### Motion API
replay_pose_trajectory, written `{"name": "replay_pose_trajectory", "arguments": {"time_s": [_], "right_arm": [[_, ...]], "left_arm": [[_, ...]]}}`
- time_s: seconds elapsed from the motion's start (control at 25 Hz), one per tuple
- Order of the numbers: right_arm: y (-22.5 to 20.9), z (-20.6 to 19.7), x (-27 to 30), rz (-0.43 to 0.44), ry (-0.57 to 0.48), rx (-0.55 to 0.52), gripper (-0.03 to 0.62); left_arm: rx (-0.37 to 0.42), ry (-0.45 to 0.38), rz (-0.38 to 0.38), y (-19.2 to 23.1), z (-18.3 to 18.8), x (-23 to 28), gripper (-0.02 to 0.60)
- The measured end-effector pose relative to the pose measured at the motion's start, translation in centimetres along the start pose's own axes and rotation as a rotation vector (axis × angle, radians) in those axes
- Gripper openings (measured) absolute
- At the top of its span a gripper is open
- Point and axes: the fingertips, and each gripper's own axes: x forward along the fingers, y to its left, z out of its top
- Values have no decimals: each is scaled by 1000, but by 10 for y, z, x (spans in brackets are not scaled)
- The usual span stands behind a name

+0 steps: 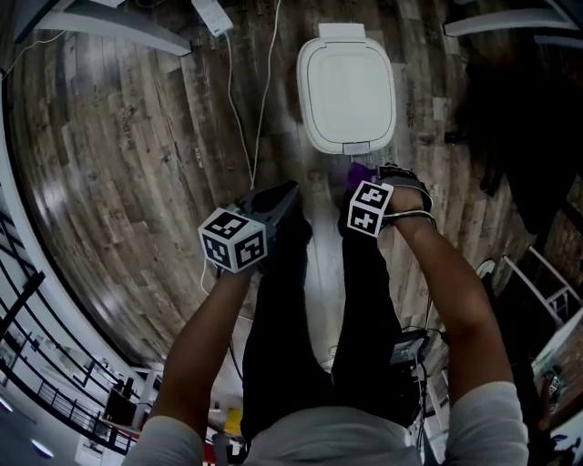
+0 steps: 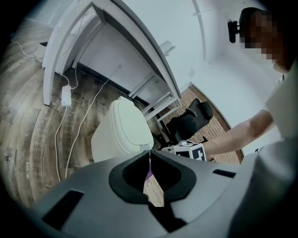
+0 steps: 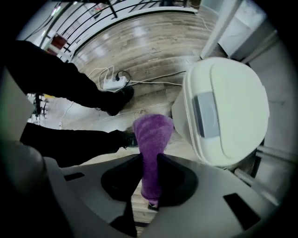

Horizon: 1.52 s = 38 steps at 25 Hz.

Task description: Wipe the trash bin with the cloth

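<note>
The white trash bin [image 1: 346, 86] stands on the wooden floor ahead of me with its lid closed. It also fills the right gripper view [image 3: 223, 107] and sits mid-frame in the left gripper view [image 2: 122, 130]. My right gripper [image 3: 150, 160] is shut on a purple cloth [image 3: 151, 135], whose bunched end sticks out past the jaws. In the head view the cloth [image 1: 357, 170] hangs just in front of the bin's near edge, under the right gripper [image 1: 363, 185]. My left gripper [image 1: 290, 189] is shut and empty, left of the bin's front [image 2: 149, 152].
A white power strip [image 1: 211, 13] and cables [image 1: 260, 109] lie on the floor left of the bin. White desk legs [image 2: 56, 60] stand behind it, and a black office chair [image 2: 188, 122] to its right. The person's dark legs and shoes [image 3: 116, 100] are close by.
</note>
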Motion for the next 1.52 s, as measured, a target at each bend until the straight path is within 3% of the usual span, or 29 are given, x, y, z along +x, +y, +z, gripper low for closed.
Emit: {"name": "replay_pose_trajectory", "arguments": {"time_s": [0.24,0.52,0.72,0.96,1.16,1.32,1.52], "right_arm": [[-22,-36,-2,-11,-198,318,87],[-49,-67,-19,-30,-407,473,87],[-72,-98,-50,3,-628,646,87],[-101,-135,-68,55,-837,831,87],[-121,-158,-71,84,-957,972,87],[-135,-166,-73,67,-1043,1066,87],[-160,-162,-76,4,-1137,1151,87]], "left_arm": [[55,65,6,-23,3,40,12],[67,17,7,-65,15,109,12],[64,-17,-6,-99,26,160,12],[66,-49,41,-118,39,193,5],[122,-67,56,-124,57,200,3],[179,-67,39,-127,60,201,3],[304,-86,34,-122,64,196,5]]}}
